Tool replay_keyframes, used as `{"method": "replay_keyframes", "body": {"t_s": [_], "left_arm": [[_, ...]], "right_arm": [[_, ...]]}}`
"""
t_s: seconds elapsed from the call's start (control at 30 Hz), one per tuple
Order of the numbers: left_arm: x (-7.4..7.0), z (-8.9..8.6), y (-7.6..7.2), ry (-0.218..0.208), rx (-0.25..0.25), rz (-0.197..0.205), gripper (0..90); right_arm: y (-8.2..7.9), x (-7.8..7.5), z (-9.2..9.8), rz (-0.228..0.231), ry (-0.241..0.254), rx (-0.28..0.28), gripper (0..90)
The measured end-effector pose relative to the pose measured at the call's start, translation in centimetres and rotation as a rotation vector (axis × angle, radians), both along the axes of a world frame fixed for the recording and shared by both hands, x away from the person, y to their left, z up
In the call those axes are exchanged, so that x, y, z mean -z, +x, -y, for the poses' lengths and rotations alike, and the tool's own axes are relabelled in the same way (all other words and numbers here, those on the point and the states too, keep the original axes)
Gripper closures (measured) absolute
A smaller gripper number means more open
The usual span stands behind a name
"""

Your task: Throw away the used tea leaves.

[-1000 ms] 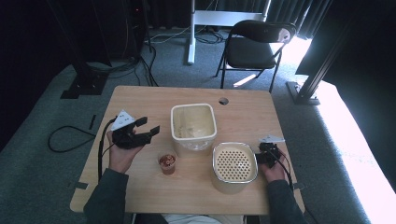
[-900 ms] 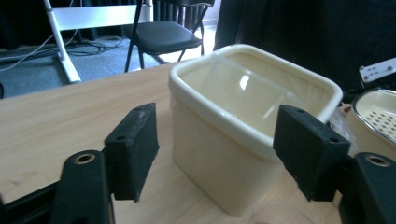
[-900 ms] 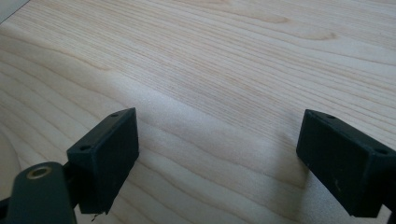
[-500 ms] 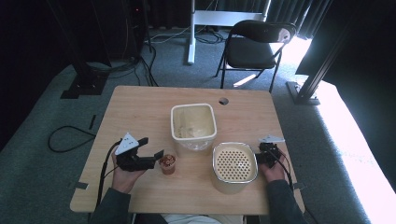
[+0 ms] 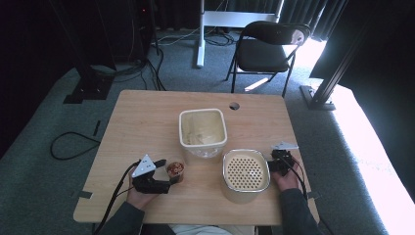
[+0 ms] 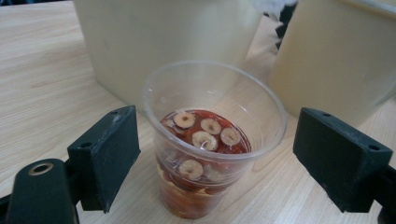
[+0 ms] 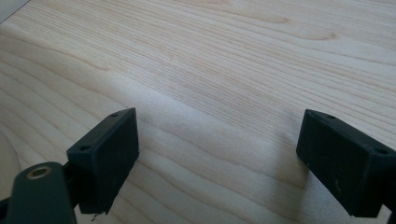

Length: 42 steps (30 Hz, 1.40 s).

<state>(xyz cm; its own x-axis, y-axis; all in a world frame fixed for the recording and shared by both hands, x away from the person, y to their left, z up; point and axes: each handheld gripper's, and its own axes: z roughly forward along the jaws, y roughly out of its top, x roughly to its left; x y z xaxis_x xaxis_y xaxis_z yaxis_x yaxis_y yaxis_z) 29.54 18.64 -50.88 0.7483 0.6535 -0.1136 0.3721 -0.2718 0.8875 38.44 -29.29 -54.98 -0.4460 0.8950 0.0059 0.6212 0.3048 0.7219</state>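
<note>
Left gripper view: our left tongs (image 6: 215, 158) gape wide around a cup (image 6: 212, 140) near the bench's (image 5: 147, 122) front edge, untouched; our right tongs (image 7: 224, 158) gape wide over bare wood.

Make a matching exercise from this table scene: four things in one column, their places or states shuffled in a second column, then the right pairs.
1. clear cup
2. square tub
3. perforated container
4. right gripper

a. open above bare wood
b. between the left gripper's open jaws
c. mid-table, lidless
d. front right, holed top

Pairs: 1-b, 2-c, 3-d, 4-a
</note>
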Motion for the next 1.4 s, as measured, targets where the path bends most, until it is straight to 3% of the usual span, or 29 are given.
{"method": "replay_keyframes", "body": {"t_s": [0.2, 0.33, 0.6, 0.77, 1.03, 1.4], "left_arm": [[1.0, 1.0, 1.0, 0.063, 0.013, -0.006, 15.7], [1.1, 1.3, 1.5, 0.062, 0.013, 0.012, 24.9], [0.9, 1.8, 1.5, 0.067, 0.024, 0.037, 28.7], [0.7, 1.9, 1.4, 0.062, 0.046, 0.032, 31.8], [-0.8, 2.2, 1.3, 0.034, 0.081, 0.04, 33.2], [-4.3, 3.3, 0.7, -0.004, 0.148, 0.058, 33.7]], "right_arm": [[0.0, 0.0, 0.0, 0.0, 0.0, 0.0, 12.5], [0.0, 0.0, 0.0, 0.0, 0.0, 0.0, 12.5], [0.0, 0.0, 0.0, 0.0, 0.0, 0.0, 12.5], [0.0, 0.0, 0.0, 0.0, 0.0, 0.0, 12.4], [0.0, 0.0, -0.1, 0.0, 0.0, 0.006, 12.4], [-0.2, 0.0, -0.1, 0.003, 0.0, 0.015, 14.1]]}}
